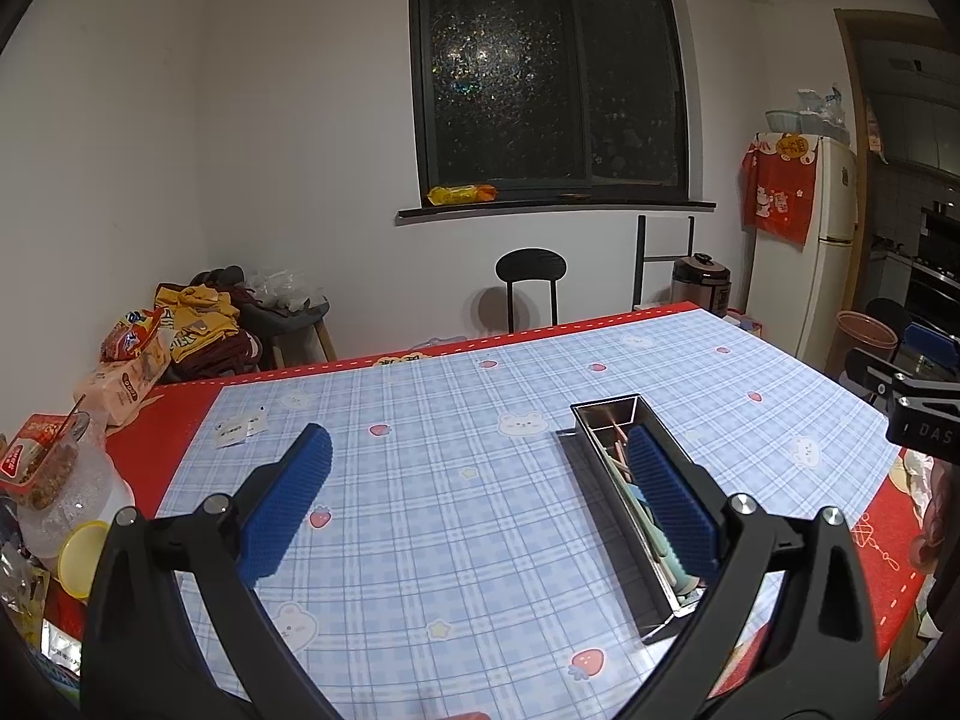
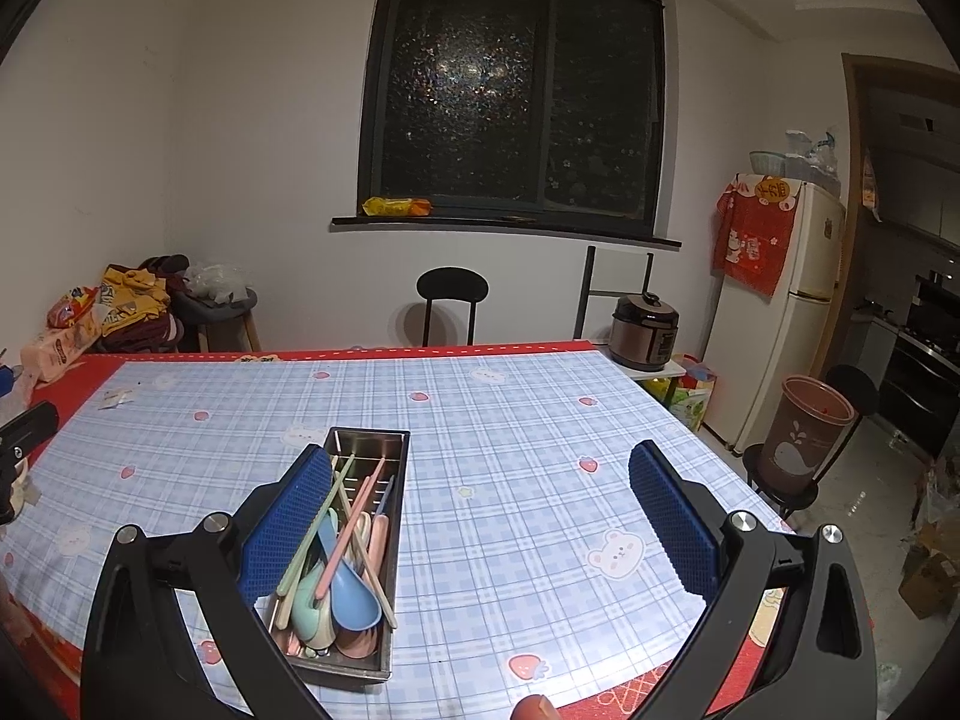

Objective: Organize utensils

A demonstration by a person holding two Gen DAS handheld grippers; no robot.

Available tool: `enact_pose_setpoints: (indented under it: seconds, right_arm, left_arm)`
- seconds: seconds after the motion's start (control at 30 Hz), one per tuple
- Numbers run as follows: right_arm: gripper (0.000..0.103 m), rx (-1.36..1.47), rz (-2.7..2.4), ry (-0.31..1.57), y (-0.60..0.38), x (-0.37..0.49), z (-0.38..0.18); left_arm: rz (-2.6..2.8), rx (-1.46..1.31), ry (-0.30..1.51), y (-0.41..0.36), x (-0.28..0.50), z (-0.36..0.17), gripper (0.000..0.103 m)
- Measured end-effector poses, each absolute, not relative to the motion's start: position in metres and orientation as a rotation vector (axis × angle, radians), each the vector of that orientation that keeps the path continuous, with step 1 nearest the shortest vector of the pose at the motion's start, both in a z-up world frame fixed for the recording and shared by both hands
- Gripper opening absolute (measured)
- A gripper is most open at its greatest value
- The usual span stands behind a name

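A long stainless-steel utensil tray [image 2: 384,468] sits on the blue plaid tablecloth [image 2: 510,420] near the table's front edge, holding pastel spoons [image 2: 354,591] and chopsticks [image 2: 351,525] piled lengthwise inside it. The right gripper [image 2: 480,531] hovers above the cloth with its blue pads spread wide and empty, its left pad overlapping the tray's near side. The left gripper [image 1: 480,504] is likewise spread wide and holds nothing, with the tray [image 1: 606,414] behind its right pad.
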State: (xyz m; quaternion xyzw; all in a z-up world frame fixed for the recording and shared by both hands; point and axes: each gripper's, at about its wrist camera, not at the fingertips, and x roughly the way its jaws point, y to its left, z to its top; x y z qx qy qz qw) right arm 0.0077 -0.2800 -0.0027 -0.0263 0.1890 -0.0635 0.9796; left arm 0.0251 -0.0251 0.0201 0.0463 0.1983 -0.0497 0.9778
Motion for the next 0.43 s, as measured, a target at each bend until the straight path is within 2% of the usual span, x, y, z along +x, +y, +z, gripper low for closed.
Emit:
enact_pose_setpoints:
  seconds: [0.43]
  right_arm:
    - [0.097,-0.058,-0.147,0.385,-0.2826,0.0078,-0.0038]
  left_arm:
    - [-0.087,0.095,0.405,-0.0243,0.0269,0.0193,0.097]
